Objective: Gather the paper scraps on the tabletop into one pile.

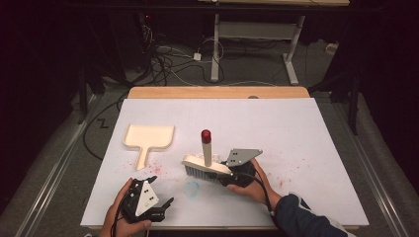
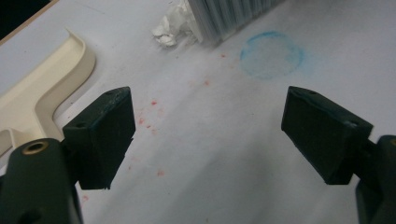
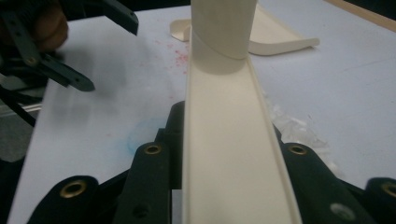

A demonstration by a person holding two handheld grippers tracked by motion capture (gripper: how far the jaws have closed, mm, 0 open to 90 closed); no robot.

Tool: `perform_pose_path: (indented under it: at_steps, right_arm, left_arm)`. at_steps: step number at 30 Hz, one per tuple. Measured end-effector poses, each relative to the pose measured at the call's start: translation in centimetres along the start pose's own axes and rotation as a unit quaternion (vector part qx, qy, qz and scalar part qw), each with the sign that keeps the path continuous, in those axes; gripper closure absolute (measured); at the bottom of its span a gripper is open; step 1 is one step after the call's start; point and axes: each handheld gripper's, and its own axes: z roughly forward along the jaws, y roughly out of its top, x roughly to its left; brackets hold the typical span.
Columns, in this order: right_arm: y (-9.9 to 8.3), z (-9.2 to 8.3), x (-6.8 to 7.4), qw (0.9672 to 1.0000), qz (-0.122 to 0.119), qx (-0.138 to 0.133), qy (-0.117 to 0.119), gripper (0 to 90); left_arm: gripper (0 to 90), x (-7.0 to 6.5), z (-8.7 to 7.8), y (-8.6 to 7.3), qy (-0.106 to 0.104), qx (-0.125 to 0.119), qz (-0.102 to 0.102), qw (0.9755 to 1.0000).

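At a stained white table [image 1: 296, 128], the right gripper [image 1: 236, 174] clamps a cream brush [image 1: 206, 167] standing mid-table, while the left gripper [image 2: 205, 135] gapes empty near the dustpan [image 1: 148, 137]; careless strokes could scatter the crumpled scrap [image 2: 170, 28] past it.

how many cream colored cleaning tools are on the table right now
2. A dustpan lies flat at the left of the white table, apart from both grippers. A brush stands bristles down near the middle, clamped in the right gripper.
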Motion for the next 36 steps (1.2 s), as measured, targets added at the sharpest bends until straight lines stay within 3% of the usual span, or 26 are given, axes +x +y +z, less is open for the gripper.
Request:
perform_pose_path:
  at_steps: [5,9,18,29,33,36]
  right_arm:
    - [1.2,-2.1,0.8,0.9998,-0.012,-0.01,-0.012,68.5]
    - [2.0,-4.4,1.4,0.9994,-0.001,-0.003,-0.035,68.5]
    - [1.8,-9.8,1.6,0.9976,-0.002,-0.017,-0.068,68.5]
    - [-0.8,-14.6,1.4,0.9941,0.014,0.003,-0.108,68.5]
    - [-2.2,-15.8,1.4,0.9937,0.02,0.02,-0.109,68.4]
    - [-3.3,-16.7,1.3,0.9943,0.025,0.041,-0.095,68.4]
  left_arm:
    - [16.4,-0.1,0.0,0.1,0.001,0.001,0.004,1.0]
    - [16.4,-0.1,0.0,0.0,0.005,0.007,0.008,0.9999]
    - [16.4,-0.2,0.0,0.1,0.007,0.009,0.011,0.9999]
    - [16.4,-0.2,0.0,0.1,0.011,0.012,0.013,0.9998]
    - [16.4,-0.2,0.1,0.2,0.011,0.012,0.012,0.9998]
    - [16.4,-0.2,0.2,0.2,0.01,0.013,0.013,0.9998]
